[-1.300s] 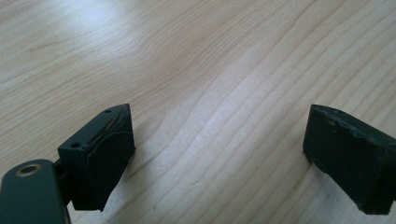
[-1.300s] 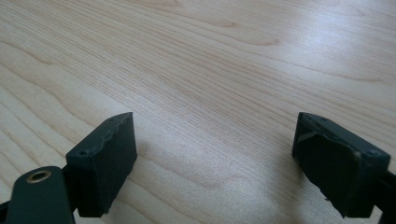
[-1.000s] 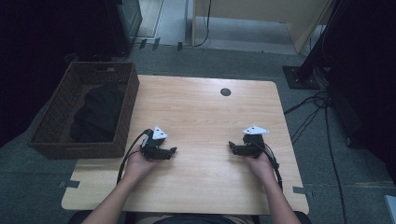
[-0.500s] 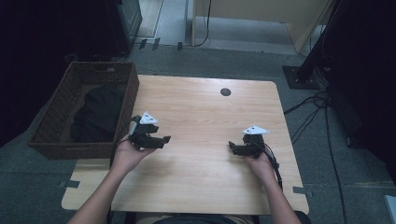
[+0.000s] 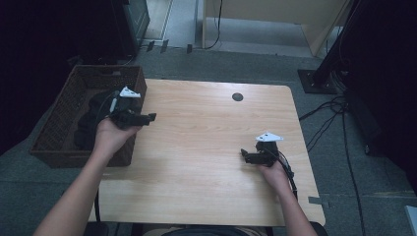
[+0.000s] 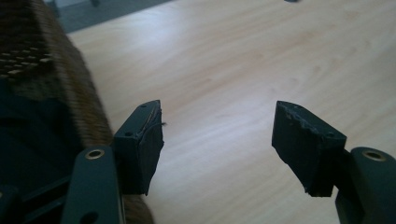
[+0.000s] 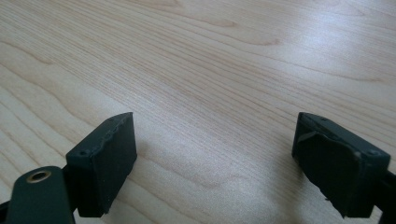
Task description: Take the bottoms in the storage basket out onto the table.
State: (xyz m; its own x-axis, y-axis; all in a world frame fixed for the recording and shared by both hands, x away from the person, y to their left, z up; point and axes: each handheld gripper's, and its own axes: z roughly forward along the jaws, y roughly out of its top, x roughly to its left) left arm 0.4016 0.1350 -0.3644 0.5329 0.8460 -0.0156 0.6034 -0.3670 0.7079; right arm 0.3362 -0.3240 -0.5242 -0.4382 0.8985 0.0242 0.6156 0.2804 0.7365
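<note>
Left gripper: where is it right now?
In the high view the left gripper is held at the table's left edge, beside the wicker basket of dark cloth, fingers open and empty.

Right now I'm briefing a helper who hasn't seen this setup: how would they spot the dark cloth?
Start at the wooden table and go to its left edge, where a brown wicker basket stands on the floor. The dark cloth lies bunched inside it, the one soft black thing there, beside the left gripper.
</note>
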